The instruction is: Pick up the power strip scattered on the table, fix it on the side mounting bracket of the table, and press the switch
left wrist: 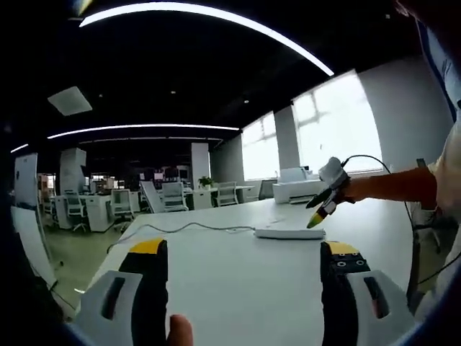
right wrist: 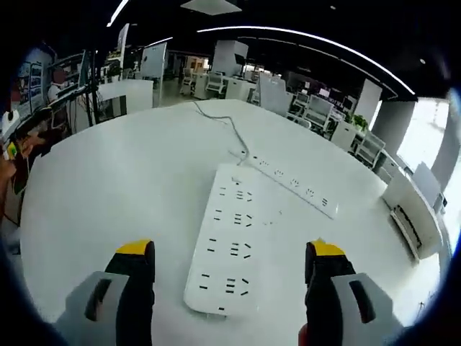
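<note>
A wide white power strip with several rows of sockets lies flat on the white table, between the jaws of my right gripper, which hangs open just above it. A narrow white strip lies right behind it, and a grey cable runs off toward the far edge. From the left gripper view the strips look like one low white bar at mid-table, with the right gripper tilted down over their right end. My left gripper is open over bare tabletop, well short of them.
A white box-shaped unit sits at the table's right edge. An orange-sleeved arm reaches in from the right. Office desks and chairs stand beyond the table. A hand shows by the table's left edge.
</note>
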Tool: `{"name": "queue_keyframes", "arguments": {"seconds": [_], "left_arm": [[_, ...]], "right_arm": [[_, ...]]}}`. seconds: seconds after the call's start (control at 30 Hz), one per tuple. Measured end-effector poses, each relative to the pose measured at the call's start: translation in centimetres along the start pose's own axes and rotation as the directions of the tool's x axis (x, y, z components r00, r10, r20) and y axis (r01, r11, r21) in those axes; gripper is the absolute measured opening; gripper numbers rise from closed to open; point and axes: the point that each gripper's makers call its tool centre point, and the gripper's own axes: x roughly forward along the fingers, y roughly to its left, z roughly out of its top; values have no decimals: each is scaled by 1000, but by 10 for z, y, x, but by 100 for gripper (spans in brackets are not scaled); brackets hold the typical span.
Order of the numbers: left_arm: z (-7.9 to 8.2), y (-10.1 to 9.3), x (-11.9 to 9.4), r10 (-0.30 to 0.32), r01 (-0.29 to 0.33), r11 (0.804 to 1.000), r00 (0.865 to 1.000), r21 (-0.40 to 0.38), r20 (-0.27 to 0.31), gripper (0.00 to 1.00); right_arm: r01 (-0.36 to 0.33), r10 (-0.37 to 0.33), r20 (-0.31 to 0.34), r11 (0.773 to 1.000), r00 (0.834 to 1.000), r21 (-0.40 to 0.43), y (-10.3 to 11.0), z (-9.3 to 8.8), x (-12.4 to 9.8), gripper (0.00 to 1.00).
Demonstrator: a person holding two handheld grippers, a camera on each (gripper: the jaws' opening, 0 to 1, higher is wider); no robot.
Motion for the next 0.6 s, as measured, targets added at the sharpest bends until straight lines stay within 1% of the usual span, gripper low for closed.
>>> {"name": "queue_keyframes", "arguments": {"seconds": [0.07, 0.1, 0.13, 0.2, 0.23, 0.53, 0.6], "left_arm": [[-1, 3, -2, 9, -9, 1000, 1000, 9, -4, 91], [-1, 5, -3, 12, -12, 1000, 1000, 6, -4, 91], [-1, 5, -3, 13, -13, 1000, 1000, 5, -4, 91], [-1, 6, -3, 14, -14, 1000, 1000, 4, -4, 91], [0, 9, -5, 27, -27, 1000, 1000, -4, 3, 91], [4, 7, -6, 25, -25, 1000, 1000, 4, 14, 92], [5, 7, -6, 26, -26, 1000, 1000, 3, 16, 92]], "right_arm": [[-4, 4, -9, 1000, 1000, 1, 1, 1, 5, 82], [-3, 3, -27, 1000, 1000, 11, 2, -2, 7, 82], [-4, 4, -23, 1000, 1000, 4, 2, -1, 10, 82], [-9, 9, -42, 1000, 999, 12, -1, -3, 17, 82], [-7, 8, -49, 1000, 999, 14, -3, -4, 20, 82], [3, 1, -122, 1000, 992, 29, -18, -10, 34, 80], [-1, 6, -135, 999, 991, 33, -18, -10, 36, 80]]}}
